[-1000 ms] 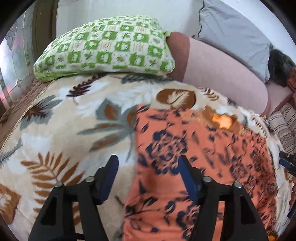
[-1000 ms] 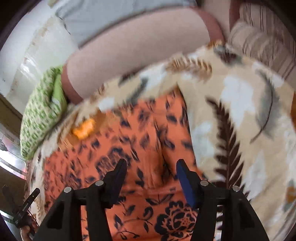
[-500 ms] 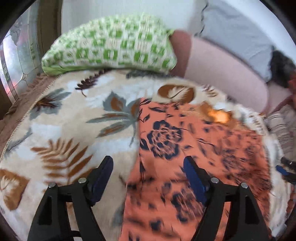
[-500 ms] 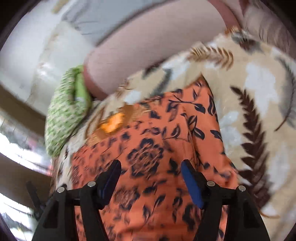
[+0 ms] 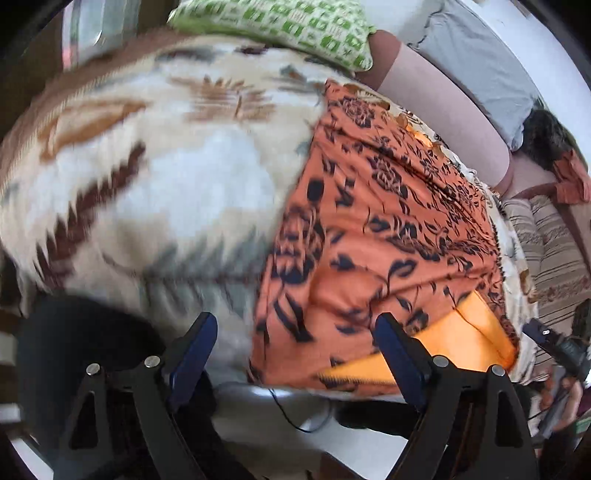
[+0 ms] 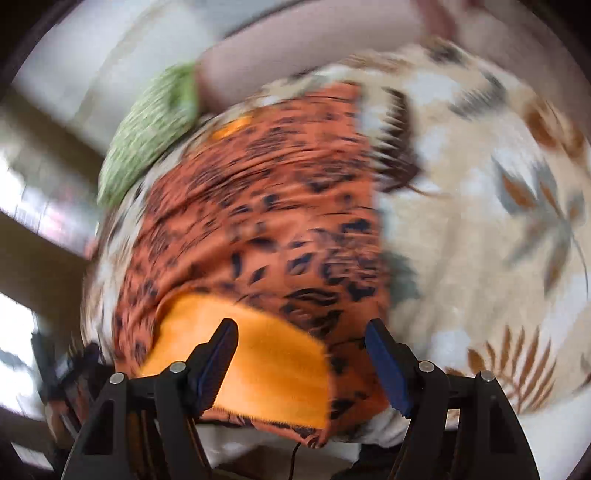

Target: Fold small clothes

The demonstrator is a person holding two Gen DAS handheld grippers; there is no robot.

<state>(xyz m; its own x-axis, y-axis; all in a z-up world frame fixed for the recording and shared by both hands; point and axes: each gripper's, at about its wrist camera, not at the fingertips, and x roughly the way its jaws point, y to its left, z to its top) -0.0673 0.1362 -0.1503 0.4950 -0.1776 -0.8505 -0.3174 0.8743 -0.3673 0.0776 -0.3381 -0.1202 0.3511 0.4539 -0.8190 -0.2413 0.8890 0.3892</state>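
Note:
An orange garment with a dark floral print [image 5: 373, 229] lies flat on a leaf-patterned blanket [image 5: 177, 192], reaching the bed's near edge. A plain bright-orange patch [image 5: 461, 339] shows at its near end. My left gripper [image 5: 295, 354] is open and empty, just short of the garment's near left corner. In the right wrist view the garment [image 6: 266, 206] fills the middle, with the bright-orange patch [image 6: 258, 354] near my open, empty right gripper [image 6: 301, 354], which hovers over the near hem. Both views are blurred by motion.
A green checked pillow [image 5: 288, 26] lies at the far end, also in the right wrist view [image 6: 147, 129]. A pink bolster [image 5: 443, 110] and a grey pillow [image 5: 476, 62] run along the right side. A striped cushion [image 5: 554, 251] sits right. Floor and a cable [image 5: 291, 417] show below the edge.
Both grippers have pulled back toward the near edge of the bed, staying open. The garment's near hem and bright-orange patch have come into view.

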